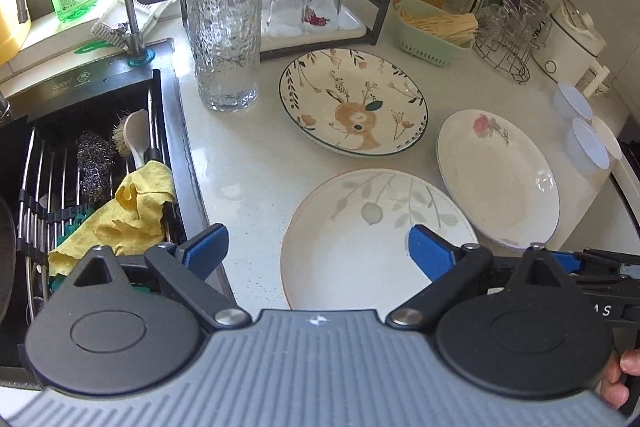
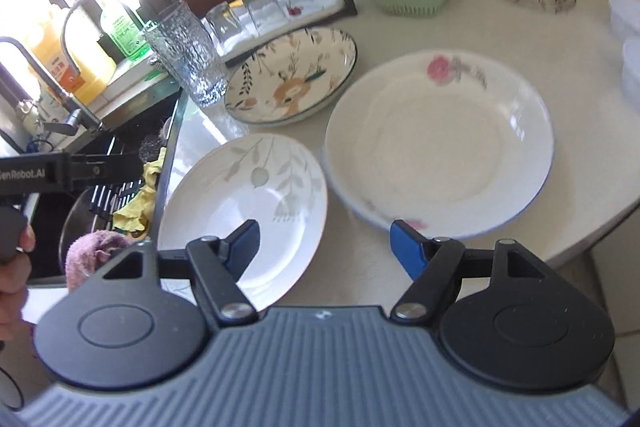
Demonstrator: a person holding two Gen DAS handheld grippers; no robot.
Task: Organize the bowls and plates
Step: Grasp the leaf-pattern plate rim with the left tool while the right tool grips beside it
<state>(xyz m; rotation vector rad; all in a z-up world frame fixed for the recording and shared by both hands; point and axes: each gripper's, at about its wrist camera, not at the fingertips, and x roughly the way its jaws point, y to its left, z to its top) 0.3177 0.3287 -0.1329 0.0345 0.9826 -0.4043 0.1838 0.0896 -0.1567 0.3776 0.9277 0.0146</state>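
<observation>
left gripper [image 1: 318, 253] jaws spread, empty, straddling the leaf plate [image 1: 376, 239] rim on the surface [image 1: 240, 163]; right gripper [image 2: 324, 247] jaws spread between leaf plate and rose plate [image 2: 440, 143], likely poised for stacking.

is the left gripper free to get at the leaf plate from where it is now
Probably yes. The left gripper is open, holds nothing, and hangs over the near rim of the leaf plate. Nothing lies on the plate, and the rose plate sits beside it, apparently not overlapping it.
</observation>
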